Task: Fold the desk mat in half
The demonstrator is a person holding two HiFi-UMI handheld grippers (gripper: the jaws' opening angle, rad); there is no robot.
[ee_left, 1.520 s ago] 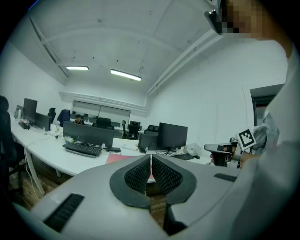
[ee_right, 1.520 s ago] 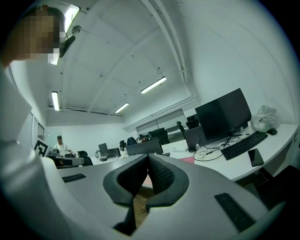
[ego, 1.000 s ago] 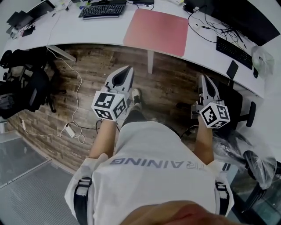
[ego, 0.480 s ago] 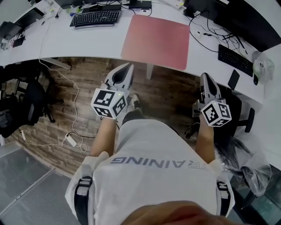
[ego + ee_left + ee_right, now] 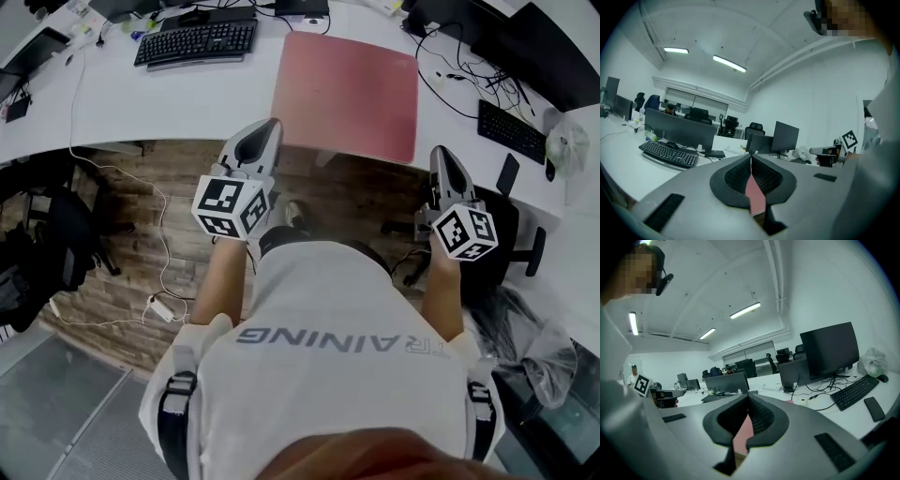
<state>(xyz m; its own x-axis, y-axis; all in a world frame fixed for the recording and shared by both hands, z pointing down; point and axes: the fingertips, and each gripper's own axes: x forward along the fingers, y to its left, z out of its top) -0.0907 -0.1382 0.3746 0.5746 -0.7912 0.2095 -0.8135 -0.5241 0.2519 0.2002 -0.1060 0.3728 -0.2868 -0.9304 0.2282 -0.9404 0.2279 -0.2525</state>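
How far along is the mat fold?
Nothing done: the desk mat lies flat, unfolded on the desk. In hand: nothing; the left gripper and right gripper are shut and empty, near the desk's front edge. Left: grip the mat's near edge and fold it over.

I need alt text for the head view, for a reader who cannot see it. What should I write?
A person in a white T-shirt holds two grey tools, the left tool and the right tool, both shut and empty, pointing at a flat pink rectangular desk mat on a curved white desk. A black keyboard lies left of the mat.
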